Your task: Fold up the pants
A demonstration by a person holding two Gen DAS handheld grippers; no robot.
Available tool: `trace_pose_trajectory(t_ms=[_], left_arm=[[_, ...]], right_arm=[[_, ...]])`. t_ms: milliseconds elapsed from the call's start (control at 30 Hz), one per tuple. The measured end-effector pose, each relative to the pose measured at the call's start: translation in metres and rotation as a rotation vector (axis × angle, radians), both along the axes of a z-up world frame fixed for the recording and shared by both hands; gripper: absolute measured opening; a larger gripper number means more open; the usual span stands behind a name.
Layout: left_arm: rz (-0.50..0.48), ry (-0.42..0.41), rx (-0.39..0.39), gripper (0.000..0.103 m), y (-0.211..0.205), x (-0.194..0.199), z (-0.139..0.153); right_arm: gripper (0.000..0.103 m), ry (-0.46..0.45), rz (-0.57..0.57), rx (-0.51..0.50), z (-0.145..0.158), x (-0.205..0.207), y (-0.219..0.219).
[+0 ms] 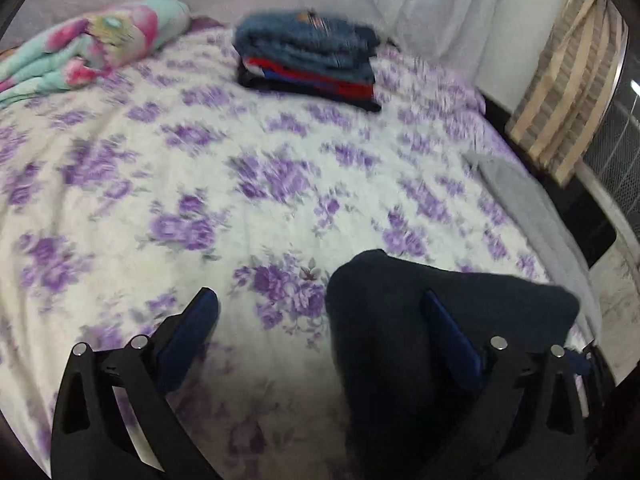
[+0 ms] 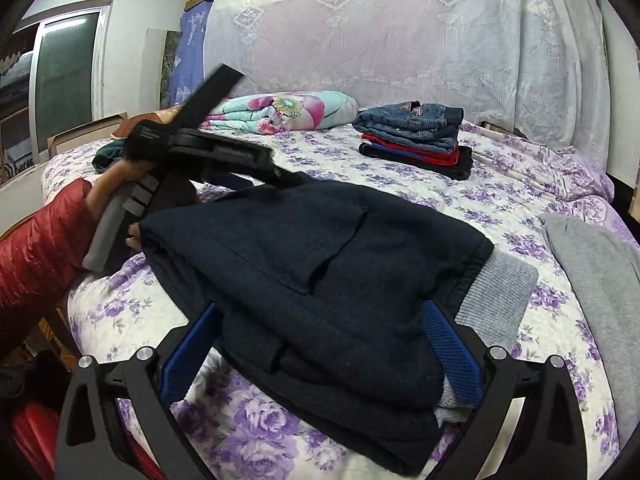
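Observation:
The navy pants [image 2: 320, 256] lie folded on the floral bedspread [image 2: 500, 184], with a grey ribbed band [image 2: 496, 292] sticking out at their right. My right gripper [image 2: 320, 344] is open and its blue pads straddle the near edge of the pants. In the left wrist view, my left gripper [image 1: 320, 320] is open too. The pants [image 1: 384, 340] bunch against its right finger [image 1: 448, 332], while its left finger [image 1: 196, 320] hangs over bare bedspread. A hand in a red sleeve [image 2: 40, 248] holds that gripper at the pants' far left corner.
A stack of folded clothes [image 2: 416, 136] topped by jeans sits at the back of the bed. A rolled flowery blanket [image 2: 288, 112] lies to its left. A grey garment [image 2: 600, 280] lies at the right edge. A lace-covered headboard [image 2: 400, 32] stands behind.

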State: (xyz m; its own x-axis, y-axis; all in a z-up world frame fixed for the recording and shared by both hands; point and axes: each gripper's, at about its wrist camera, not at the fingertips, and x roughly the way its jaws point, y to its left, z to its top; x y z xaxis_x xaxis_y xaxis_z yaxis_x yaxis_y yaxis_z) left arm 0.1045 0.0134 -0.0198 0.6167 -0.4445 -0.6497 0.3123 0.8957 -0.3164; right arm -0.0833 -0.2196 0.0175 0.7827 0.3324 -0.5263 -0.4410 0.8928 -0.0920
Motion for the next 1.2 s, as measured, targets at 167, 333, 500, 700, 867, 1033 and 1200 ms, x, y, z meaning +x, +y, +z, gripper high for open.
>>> trace_pose_trajectory(t_ms=[167, 333, 500, 700, 867, 1033, 1200], left_arm=[[0.020, -0.067, -0.084, 0.098, 0.019, -0.056, 0.019], [-0.090, -0.046, 0.095, 0.099, -0.007, -0.090, -0.005], [-0.065, 0.049, -0.032, 0.099, 0.010, -0.083, -0.013], [-0.179, 0.075, -0.115, 0.098, 0.005, -0.091, -0.006], [-0.218, 0.100, -0.116, 0.098, -0.008, -0.084, -0.012], [-0.236, 0.110, -0.129, 0.098, -0.012, -0.081, -0.013], [-0.243, 0.118, -0.130, 0.098, -0.026, -0.069, -0.011]], right_arm=[[0.100, -0.005, 0.000, 0.000, 0.000, -0.001, -0.001], [0.100, -0.015, -0.004, -0.002, 0.000, -0.004, -0.002], [0.099, -0.018, -0.004, 0.007, 0.002, -0.010, -0.004], [0.099, 0.057, -0.010, 0.185, 0.028, -0.013, -0.046], [0.100, 0.219, -0.138, 0.390, 0.025, 0.026, -0.097], [0.100, 0.456, -0.188, 0.664, -0.007, 0.068, -0.133], [0.094, 0.516, -0.110, 0.632, -0.014, 0.092, -0.107]])
